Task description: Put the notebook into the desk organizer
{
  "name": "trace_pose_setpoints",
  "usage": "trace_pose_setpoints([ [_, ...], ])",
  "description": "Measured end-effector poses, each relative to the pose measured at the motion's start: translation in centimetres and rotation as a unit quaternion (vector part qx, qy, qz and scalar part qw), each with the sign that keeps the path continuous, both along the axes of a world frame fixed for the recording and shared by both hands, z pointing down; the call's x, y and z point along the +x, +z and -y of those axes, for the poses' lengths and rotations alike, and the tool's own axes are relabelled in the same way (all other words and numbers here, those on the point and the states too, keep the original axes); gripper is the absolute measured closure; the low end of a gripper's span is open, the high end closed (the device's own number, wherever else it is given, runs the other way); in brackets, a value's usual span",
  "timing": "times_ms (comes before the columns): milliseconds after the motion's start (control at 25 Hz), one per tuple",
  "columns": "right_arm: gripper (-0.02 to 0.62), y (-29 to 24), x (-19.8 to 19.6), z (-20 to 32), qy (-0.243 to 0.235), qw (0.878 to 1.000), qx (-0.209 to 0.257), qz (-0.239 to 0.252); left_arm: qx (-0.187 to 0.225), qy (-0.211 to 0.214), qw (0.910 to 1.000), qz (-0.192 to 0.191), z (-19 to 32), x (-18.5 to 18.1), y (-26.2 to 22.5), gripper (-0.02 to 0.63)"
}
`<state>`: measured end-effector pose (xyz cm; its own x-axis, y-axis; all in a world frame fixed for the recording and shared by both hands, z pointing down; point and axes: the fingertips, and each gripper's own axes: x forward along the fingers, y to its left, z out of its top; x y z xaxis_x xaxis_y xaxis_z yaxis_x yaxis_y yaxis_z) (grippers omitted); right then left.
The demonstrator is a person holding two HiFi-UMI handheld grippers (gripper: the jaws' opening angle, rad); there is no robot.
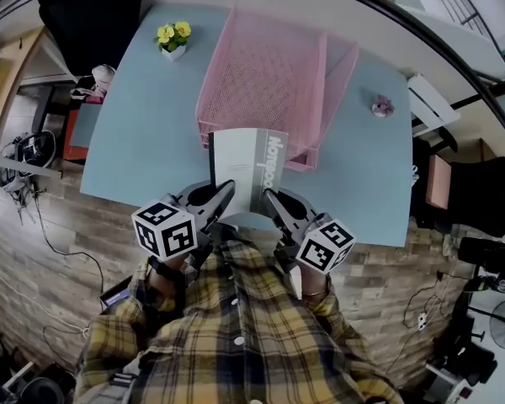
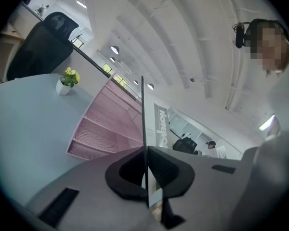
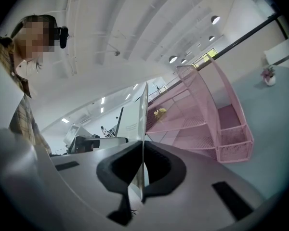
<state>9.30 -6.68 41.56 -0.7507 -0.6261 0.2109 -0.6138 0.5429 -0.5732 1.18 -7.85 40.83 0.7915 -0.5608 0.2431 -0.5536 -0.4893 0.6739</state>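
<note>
Pinching the notebook (image 1: pixel 251 168) from both sides, the left gripper (image 1: pixel 223 194) and the right gripper (image 1: pixel 271 199) each have their jaws drawn almost together on its thin edge. In each gripper view the dark pads meet the cover with no gap showing. Both grips sit at the end of the notebook farthest from the desk organizer (image 1: pixel 265 74), one at each corner. That seems deliberate, since it leaves the whole end nearest the organizer free to go in first with no jaw in the way.

Two holds rather than one probably keep a slim, floppy book from sagging or twisting as it is carried. The matching level of the two grippers keeps its leading edge square to the organizer's open front.

The notebook is in the air, lettered cover up. From the head view its leading end lies over the organizer's front lip, in line with the wide tiered trays rather than the narrow side section on the right. Whether it has crossed the lip, or touches it, I cannot tell. By my reading the task is at the insertion step, and nothing is released yet.

The organizer stands near the middle of the pale blue table (image 1: pixel 143 141), its open side facing the person, which suits a straight push forward. A flower pot (image 1: pixel 173 40) stands well to the organizer's left and a small ornament (image 1: pixel 382 105) well to its right. Both are clear of the path, so the mesh lip itself looks like the main thing the leading corner could catch on.
</note>
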Motion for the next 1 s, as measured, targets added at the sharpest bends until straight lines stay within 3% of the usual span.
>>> trace_pose_setpoints([
  [1000, 0.583, 4.6, -1.3, -1.6, 0.040, 0.997, -0.062, -0.021, -0.071, 0.054, 0.9960, -0.002, -0.8, -1.0, 4.7, 0.600],
])
